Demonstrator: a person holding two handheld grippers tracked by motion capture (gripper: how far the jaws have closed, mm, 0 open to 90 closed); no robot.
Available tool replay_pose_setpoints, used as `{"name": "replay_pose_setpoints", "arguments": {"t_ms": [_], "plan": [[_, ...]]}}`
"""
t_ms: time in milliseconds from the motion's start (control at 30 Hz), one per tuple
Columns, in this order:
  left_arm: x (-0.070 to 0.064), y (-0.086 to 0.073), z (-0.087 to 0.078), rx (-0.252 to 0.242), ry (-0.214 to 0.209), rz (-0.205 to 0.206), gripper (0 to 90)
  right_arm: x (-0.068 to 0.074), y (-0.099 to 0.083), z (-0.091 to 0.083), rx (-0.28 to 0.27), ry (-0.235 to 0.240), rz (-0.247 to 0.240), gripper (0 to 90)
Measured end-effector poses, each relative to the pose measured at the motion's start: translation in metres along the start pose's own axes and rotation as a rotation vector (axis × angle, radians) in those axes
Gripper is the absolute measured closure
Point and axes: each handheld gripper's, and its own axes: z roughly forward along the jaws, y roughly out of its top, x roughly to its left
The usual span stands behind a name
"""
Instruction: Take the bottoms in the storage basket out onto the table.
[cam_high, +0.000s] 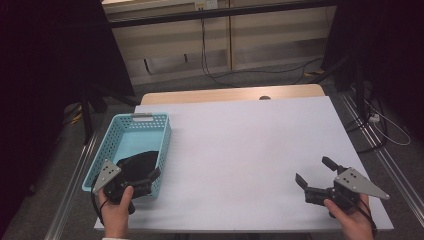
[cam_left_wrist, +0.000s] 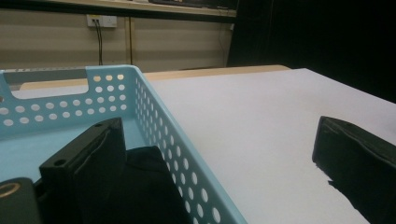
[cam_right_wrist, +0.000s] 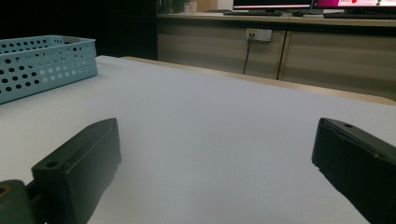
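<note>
A light blue perforated basket (cam_high: 112, 145) stands at the table's front left, with a black soft thing (cam_high: 139, 164) lying in its near end. A hand holds my left gripper (cam_high: 145, 176) open at the basket's near right corner. In the left gripper view the basket's long wall (cam_left_wrist: 161, 126) runs between the jaws of my left gripper (cam_left_wrist: 219, 135). One jaw is inside beside the black thing (cam_left_wrist: 149, 186), the other over the white table. My right gripper (cam_high: 313, 170) is open low over the front right of the table. Nothing lies between the jaws of my right gripper (cam_right_wrist: 217, 133).
The white tabletop (cam_high: 250, 135) lies over a wooden desk whose edge (cam_high: 230, 94) shows at the back. Metal rails (cam_high: 385, 160) run along both sides. Cables (cam_high: 220, 75) trail on the floor beyond. From the right gripper the basket (cam_right_wrist: 42, 63) shows far left.
</note>
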Motion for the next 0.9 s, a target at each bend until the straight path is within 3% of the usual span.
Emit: {"name": "replay_pose_setpoints", "arguments": {"t_ms": [533,900], "plan": [[0.001,0.003,-0.004,0.005,0.01,-0.013,2.8,0.003,0.0,0.003,0.007,0.039,-0.014,0.8],[0.001,0.016,0.002,0.007,-0.003,-0.018,2.9,0.003,0.0,0.003,0.014,0.052,-0.008,0.7]]}}
